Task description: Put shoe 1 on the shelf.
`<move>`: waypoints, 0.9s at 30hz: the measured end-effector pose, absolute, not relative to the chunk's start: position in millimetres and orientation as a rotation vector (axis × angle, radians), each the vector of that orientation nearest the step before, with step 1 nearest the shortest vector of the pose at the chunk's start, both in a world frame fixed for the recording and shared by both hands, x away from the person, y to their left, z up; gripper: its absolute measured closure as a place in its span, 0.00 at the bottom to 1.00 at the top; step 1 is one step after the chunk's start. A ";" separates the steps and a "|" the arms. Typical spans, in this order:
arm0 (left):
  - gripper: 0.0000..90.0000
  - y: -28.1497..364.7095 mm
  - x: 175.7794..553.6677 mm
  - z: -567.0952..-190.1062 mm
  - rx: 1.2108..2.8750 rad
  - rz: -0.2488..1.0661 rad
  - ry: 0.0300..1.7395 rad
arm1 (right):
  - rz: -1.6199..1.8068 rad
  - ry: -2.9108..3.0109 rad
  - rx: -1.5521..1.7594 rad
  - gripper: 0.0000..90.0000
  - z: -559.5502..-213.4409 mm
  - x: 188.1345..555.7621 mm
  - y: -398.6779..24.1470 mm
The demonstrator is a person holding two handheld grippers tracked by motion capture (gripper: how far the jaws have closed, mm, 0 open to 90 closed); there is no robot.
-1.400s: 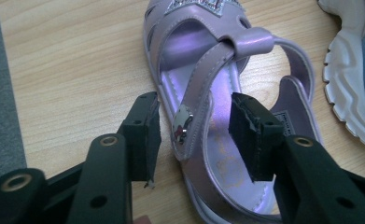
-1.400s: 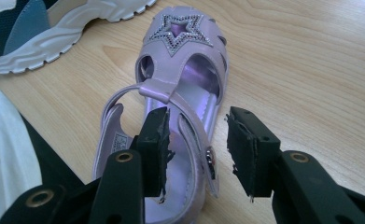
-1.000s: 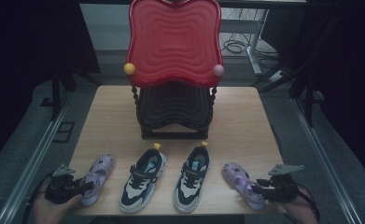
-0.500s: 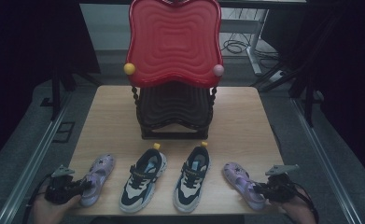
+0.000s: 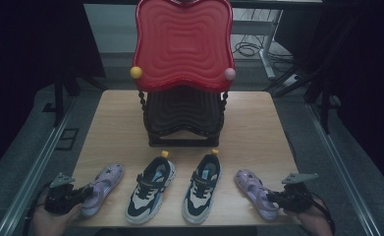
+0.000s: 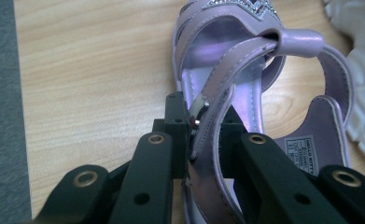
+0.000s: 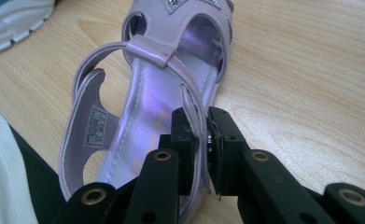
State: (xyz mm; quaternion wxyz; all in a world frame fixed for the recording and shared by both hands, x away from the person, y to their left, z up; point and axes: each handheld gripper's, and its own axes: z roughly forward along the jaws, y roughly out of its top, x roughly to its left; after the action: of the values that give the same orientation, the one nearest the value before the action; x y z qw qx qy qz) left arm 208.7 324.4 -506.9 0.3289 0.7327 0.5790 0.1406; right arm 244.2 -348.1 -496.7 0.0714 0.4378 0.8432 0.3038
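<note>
Left tongs [image 6: 203,133] are gripping the strap of the left purple sandal [image 5: 100,186], which is lying at the near left corner of the desk [image 5: 258,132]; the jaws have just been closing, and the strap is now pinched between the pads. Right tongs [image 7: 203,140] are likewise pinching the strap of the right purple sandal [image 5: 254,191], lying at the near right, after closing in on it. Two dark sneakers [image 5: 151,188] are sitting between the sandals. A red chair [image 5: 182,46] is standing behind them.

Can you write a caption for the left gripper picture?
Left gripper pinches the purple sandal's strap on the wooden table.
</note>
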 end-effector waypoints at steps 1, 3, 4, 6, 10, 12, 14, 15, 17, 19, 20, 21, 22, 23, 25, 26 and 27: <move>0.89 324.9 208.1 -505.5 1.905 0.371 1.513 | 0.924 2.526 1.316 0.90 -496.1 244.2 -349.4; 0.89 326.4 207.1 -502.9 1.882 0.371 1.503 | 0.953 2.512 1.320 0.90 -494.1 243.6 -351.6; 0.89 327.4 206.7 -502.0 1.869 0.369 1.498 | 0.971 2.509 1.318 0.90 -493.2 243.5 -352.9; 0.89 328.8 205.9 -500.7 1.842 0.362 1.489 | 0.996 2.495 1.321 0.90 -492.0 243.5 -354.9; 0.89 329.6 205.5 -498.6 1.789 0.351 1.467 | 1.030 2.466 1.328 0.90 -490.3 243.9 -357.2; 0.89 329.2 205.8 -496.3 1.768 0.347 1.455 | 1.063 2.452 1.333 0.90 -489.4 244.6 -358.3; 0.89 328.4 206.2 -493.6 1.747 0.343 1.439 | 1.092 2.434 1.336 0.90 -488.6 245.0 -359.4; 0.89 328.1 206.7 -492.3 1.738 0.338 1.431 | 1.107 2.427 1.335 0.90 -488.2 245.1 -360.0; 0.89 327.2 207.7 -489.6 1.724 0.331 1.417 | 1.136 2.411 1.331 0.90 -487.3 245.5 -360.9; 0.89 326.0 209.0 -487.3 1.709 0.325 1.403 | 1.159 2.398 1.335 0.90 -485.8 246.1 -362.0; 0.89 325.6 209.8 -486.3 1.703 0.324 1.396 | 1.171 2.389 1.330 0.90 -485.2 246.9 -362.6; 0.89 325.2 210.4 -485.2 1.697 0.322 1.392 | 1.182 2.382 1.334 0.90 -484.4 247.2 -362.8; 0.89 325.0 211.1 -484.2 1.691 0.320 1.387 | 1.192 2.375 1.330 0.90 -483.7 247.8 -363.2; 0.89 324.8 211.8 -483.2 1.683 0.315 1.384 | 1.203 2.367 1.329 0.90 -483.2 248.5 -363.5; 0.89 323.8 213.7 -481.1 1.673 0.309 1.375 | 1.226 2.352 1.335 0.90 -482.3 249.7 -363.2; 0.89 323.1 214.5 -479.7 1.672 0.311 1.369 | 1.235 2.347 1.333 0.90 -482.0 250.6 -362.8; 0.89 322.3 215.3 -478.2 1.672 0.309 1.363 | 1.239 2.344 1.332 0.90 -481.7 251.3 -362.1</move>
State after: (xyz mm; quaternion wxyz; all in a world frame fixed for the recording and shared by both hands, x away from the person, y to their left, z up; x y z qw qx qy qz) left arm 215.3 322.3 -478.2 0.4627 0.6802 0.5545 0.1256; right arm 251.3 -362.1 -481.7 0.0870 0.4471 0.7870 0.4161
